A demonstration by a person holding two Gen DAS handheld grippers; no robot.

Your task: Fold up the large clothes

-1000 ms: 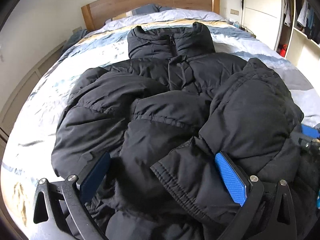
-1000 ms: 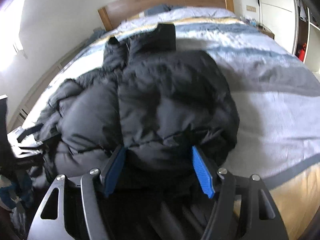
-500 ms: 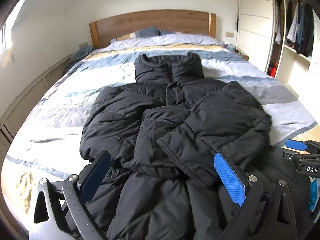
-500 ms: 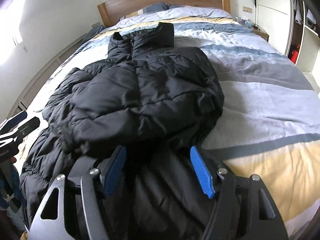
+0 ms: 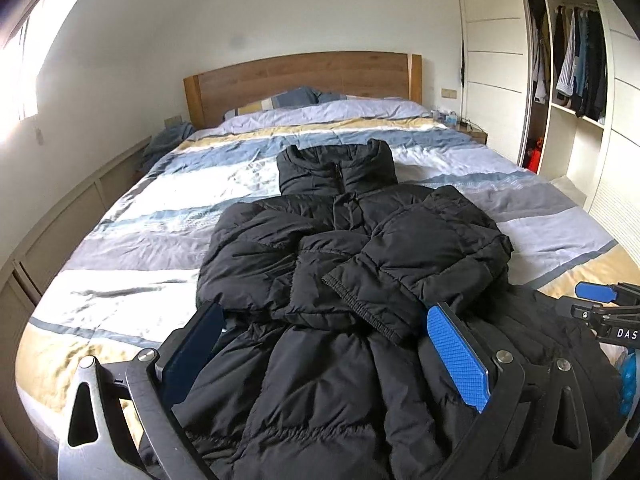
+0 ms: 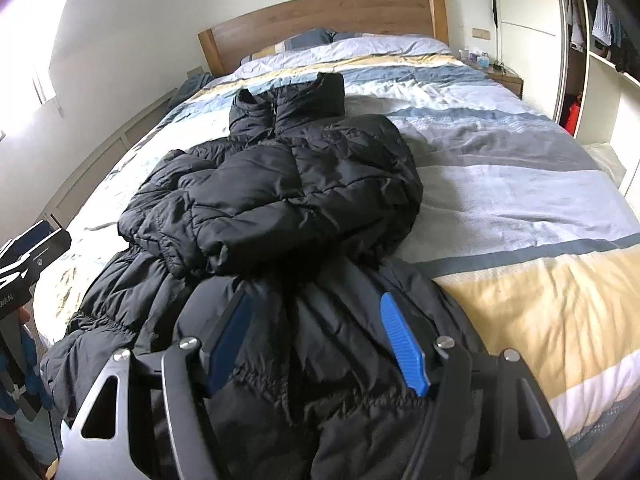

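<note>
A black puffer jacket (image 5: 340, 264) lies front-up on the striped bed, collar toward the headboard, both sleeves folded across its chest. It also shows in the right wrist view (image 6: 280, 196). My left gripper (image 5: 324, 344) is open and empty above the jacket's lower part. My right gripper (image 6: 316, 332) is open and empty above the hem on the right side. The right gripper shows at the right edge of the left wrist view (image 5: 600, 304). The left gripper shows at the left edge of the right wrist view (image 6: 28, 256).
The bed (image 5: 132, 256) has a striped blue, grey and yellow cover and a wooden headboard (image 5: 304, 76). Pillows (image 5: 320, 106) lie at its head. A low cabinet (image 5: 72, 216) runs along the left wall. An open wardrobe (image 5: 576, 92) stands on the right.
Both grippers have pulled back and up from the jacket, away from the folded sleeves. More of the bed and room shows now. The sleeves stay folded across the chest.
</note>
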